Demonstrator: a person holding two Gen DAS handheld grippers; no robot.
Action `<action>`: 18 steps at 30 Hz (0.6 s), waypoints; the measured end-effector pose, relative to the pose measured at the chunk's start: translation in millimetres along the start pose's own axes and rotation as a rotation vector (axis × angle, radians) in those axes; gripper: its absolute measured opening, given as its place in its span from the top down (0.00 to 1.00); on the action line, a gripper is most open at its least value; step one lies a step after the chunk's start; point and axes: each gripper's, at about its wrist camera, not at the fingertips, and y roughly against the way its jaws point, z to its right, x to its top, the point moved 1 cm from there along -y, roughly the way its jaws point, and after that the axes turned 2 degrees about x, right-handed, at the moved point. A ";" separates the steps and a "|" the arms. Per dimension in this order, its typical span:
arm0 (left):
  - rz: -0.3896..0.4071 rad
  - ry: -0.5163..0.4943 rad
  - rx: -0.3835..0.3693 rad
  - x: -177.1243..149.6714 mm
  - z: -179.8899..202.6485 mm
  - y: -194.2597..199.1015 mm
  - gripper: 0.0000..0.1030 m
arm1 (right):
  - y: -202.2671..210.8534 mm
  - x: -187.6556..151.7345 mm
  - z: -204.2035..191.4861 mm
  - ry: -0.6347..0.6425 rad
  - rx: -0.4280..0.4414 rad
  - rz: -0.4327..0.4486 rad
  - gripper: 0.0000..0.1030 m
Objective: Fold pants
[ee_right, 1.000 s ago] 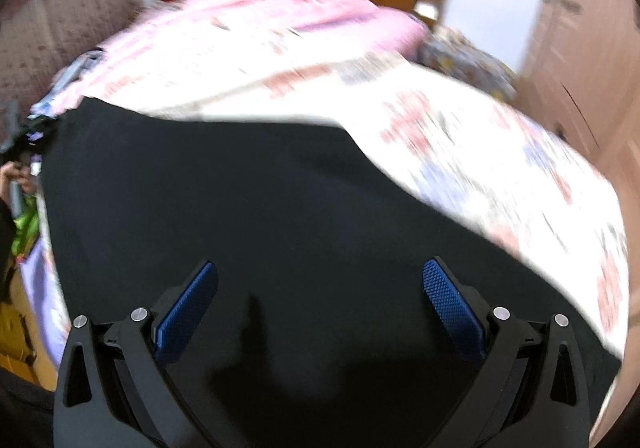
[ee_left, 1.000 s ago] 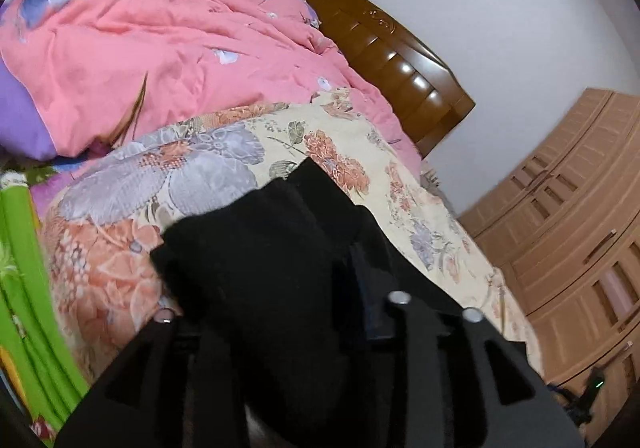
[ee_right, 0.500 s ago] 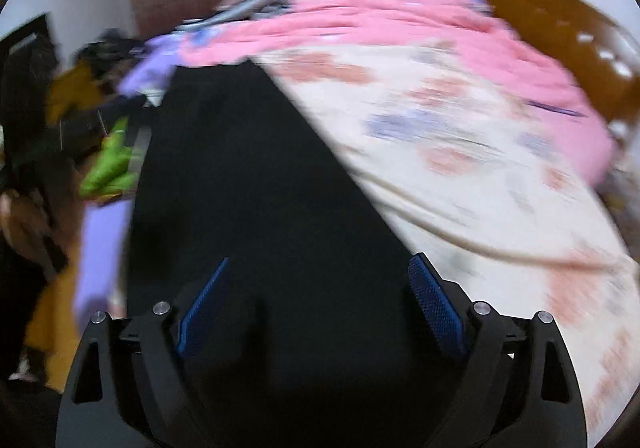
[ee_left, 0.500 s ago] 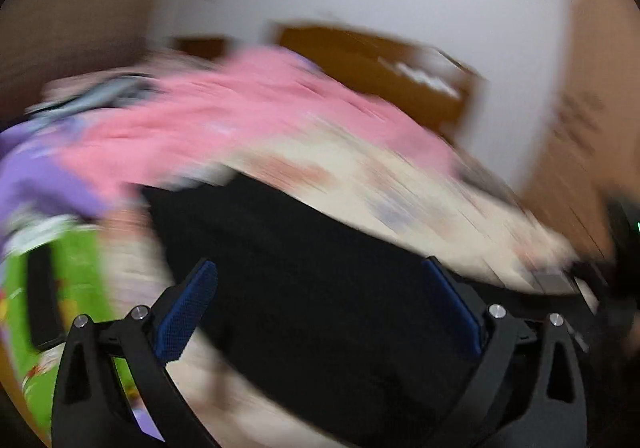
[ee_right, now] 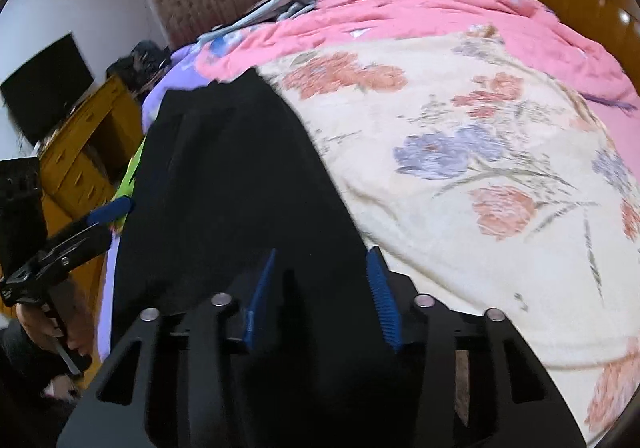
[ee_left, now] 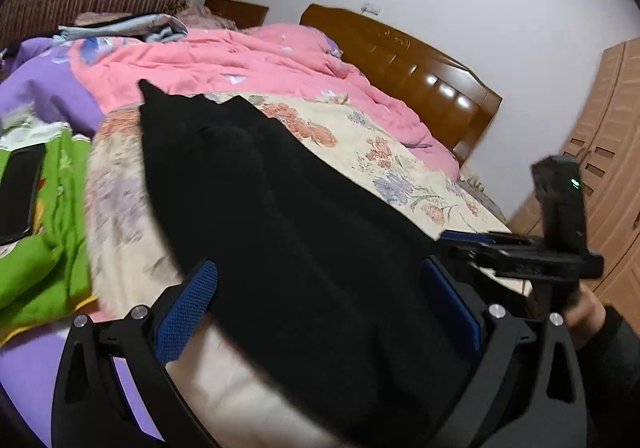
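Black pants [ee_left: 280, 216] lie stretched along the near edge of the floral bedspread [ee_left: 384, 152]; they also show in the right wrist view [ee_right: 224, 184]. My left gripper [ee_left: 320, 304] is open, its blue pads [ee_left: 188, 308] wide apart over the pants near one end. My right gripper [ee_right: 320, 288] has its blue pads [ee_right: 380, 304] partly closed over the pants' other end, with a gap between them and cloth below. Each gripper shows in the other's view: the right [ee_left: 504, 248], the left [ee_right: 80, 232].
A pink quilt [ee_left: 224, 60] is bunched at the bed's far side before a wooden headboard [ee_left: 404, 60]. Green and purple cloth [ee_left: 44, 232] and a dark phone [ee_left: 18, 192] lie at the left. A wardrobe [ee_left: 608, 152] stands right; a yellow dresser [ee_right: 80, 152] and TV stand left.
My left gripper let go of the pants and opened, then swung over them. My right gripper's pads have come closer together over the pants' end.
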 end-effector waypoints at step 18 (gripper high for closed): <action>-0.027 -0.015 -0.001 -19.4 -2.5 12.1 0.02 | -13.8 5.0 -3.4 0.115 -0.267 -0.033 0.94</action>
